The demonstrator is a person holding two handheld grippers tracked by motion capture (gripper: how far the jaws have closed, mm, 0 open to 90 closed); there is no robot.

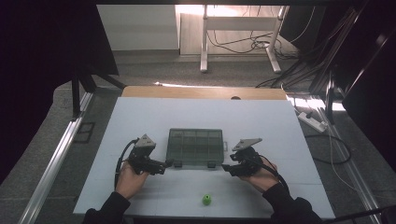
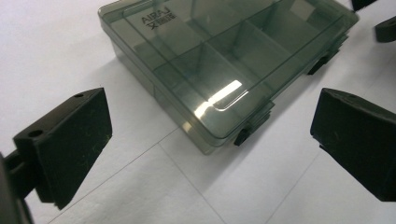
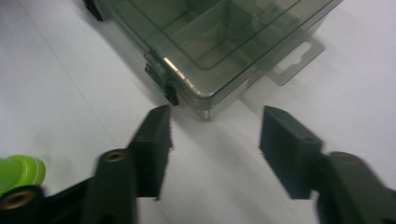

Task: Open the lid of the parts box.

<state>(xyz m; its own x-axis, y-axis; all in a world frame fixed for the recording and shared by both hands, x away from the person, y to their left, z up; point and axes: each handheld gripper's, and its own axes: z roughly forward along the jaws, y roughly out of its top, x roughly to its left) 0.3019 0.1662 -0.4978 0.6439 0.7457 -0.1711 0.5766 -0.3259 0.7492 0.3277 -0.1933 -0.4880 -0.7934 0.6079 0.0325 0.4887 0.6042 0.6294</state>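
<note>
A smoky clear compartment box [image 1: 195,147] lies shut in the middle of the white table, with two black latches on its near side. My left gripper [image 1: 169,164] is open just off the box's near-left corner. In the left gripper view its jaws stand wide apart around that corner [image 2: 210,140], and one latch [image 2: 243,135] lies between them. My right gripper [image 1: 226,167] is open at the near-right corner. The right gripper view has the box [image 3: 219,42] just ahead of my open gripper [image 3: 215,135], apart from it. Neither gripper holds anything.
A small green object [image 1: 207,200] sits near the table's front edge; its end shows at the lower left of the right gripper view [image 3: 21,172]. The box has a clear hang tab [image 3: 299,58] on its right side. White table [image 1: 140,121] lies bare around the box.
</note>
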